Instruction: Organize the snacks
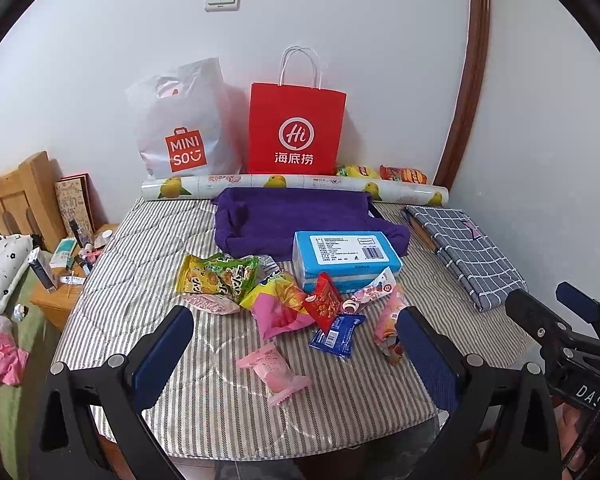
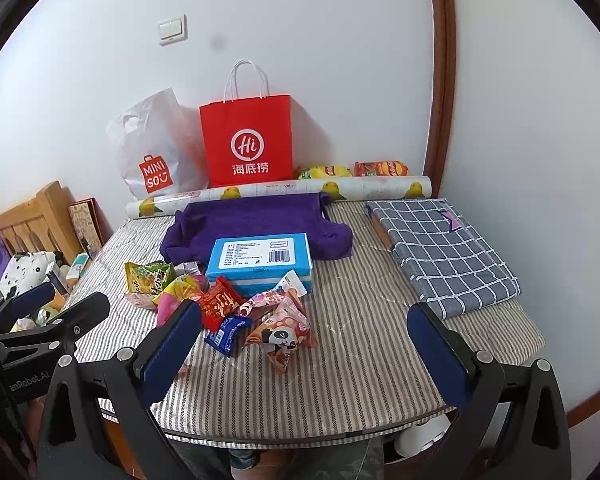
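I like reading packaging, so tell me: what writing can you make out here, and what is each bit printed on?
"MINI SO": white plastic bag.
"Hi" and "海底捞": red paper bag.
"DAS", cut off: right gripper.
"enRobot.AI", partial: left gripper.
Blue box label and barcode: too small.
Snack packets: print too blurred.

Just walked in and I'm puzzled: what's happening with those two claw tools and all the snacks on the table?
A person holds a claw-like gripper in each hand, apparently about to tidy snacks. Both the left gripper and right gripper hang open above the striped table cover, holding nothing. The snack packets lie in a loose pile in front of a blue box. Nothing appears sorted yet; a red paper bag stands at the back by the wall.
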